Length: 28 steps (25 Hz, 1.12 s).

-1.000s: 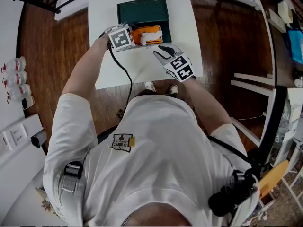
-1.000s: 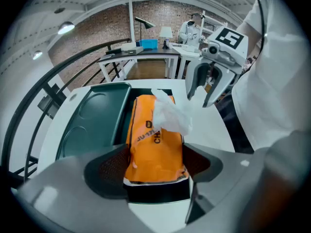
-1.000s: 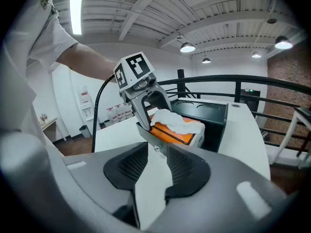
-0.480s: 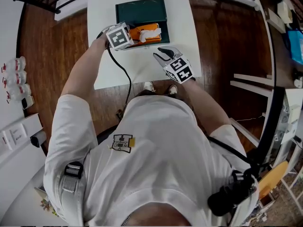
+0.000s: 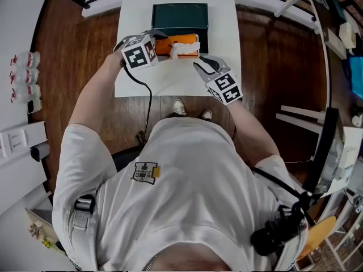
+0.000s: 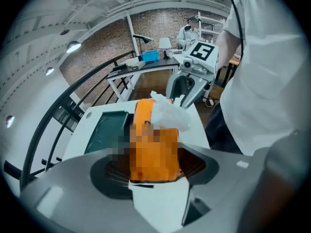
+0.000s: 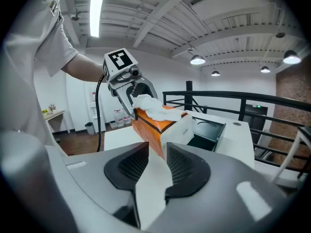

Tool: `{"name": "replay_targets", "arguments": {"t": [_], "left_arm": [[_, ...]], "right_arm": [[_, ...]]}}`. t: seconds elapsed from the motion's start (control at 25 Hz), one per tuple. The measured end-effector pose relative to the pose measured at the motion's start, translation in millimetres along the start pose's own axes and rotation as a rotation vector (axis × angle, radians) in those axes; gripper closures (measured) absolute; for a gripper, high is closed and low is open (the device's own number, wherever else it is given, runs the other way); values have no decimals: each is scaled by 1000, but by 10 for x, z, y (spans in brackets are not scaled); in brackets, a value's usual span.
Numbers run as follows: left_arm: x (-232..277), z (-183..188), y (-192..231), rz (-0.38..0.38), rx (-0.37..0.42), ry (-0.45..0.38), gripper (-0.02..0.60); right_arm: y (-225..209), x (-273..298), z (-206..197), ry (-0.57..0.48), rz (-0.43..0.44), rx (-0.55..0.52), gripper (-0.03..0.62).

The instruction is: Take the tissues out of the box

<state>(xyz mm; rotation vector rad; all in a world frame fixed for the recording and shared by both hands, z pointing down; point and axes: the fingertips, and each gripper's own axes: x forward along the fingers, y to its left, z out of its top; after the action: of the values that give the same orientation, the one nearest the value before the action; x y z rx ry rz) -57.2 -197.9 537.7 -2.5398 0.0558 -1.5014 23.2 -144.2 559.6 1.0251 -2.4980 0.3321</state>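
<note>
Two claws in use, one job each. L: my left claw (image 5: 160, 41) is clenched on the near-left end of the orange cardboard tissue box (image 5: 177, 42), pads pressing its two long sides. Judged purpose: an anchor, so the box doesn't ride up w/ the sheet when it's tugged. R: my right claw (image 7: 153, 165) is released. Its jaws stand a narrow gap apart w/ nothing btwn them but bare table, aimed at the box's other end and just short of it. Judged purpose: lined up for the pull, opening kept small because the target is thin paper.

Box lies lengthwise across the white table (image 5: 170, 81), against the near edge of the dark green shallow tray (image 5: 180, 16). Can't tell if its base rests flat or is raised a bit; from the right gripper view it looks tilted. Box looks long and narrow, w/ bright orange sides, a dark seam line along the top edge and a white end panel facing R. White tissue tuft (image 7: 148, 106) sticks up from the top slot, crumpled, soft and loose. It's not yet out. No sheets seen on the table.
</note>
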Motion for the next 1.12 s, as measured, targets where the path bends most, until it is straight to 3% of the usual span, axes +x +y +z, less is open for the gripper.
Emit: {"name": "replay_targets", "arguments": {"t": [0.2,0.48,0.64,0.92,1.12], "left_arm": [[-7,-60,-552,-16,-40,5,296],[430,-319,-1110,-103,-100,35,296],[617,-417,-1183,-144,-116,35,295],[627,-421,-1174,-145,-131,13,284],[611,-413,-1196,-171,-147,-3,233]], "right_arm": [[388,-191,-193,41,98,-72,482],[703,-173,-865,179,167,-36,480],[706,-104,-1056,244,173,-22,480],[694,-105,-1032,237,171,-13,484],[680,-116,-1054,239,167,-16,484]]}}
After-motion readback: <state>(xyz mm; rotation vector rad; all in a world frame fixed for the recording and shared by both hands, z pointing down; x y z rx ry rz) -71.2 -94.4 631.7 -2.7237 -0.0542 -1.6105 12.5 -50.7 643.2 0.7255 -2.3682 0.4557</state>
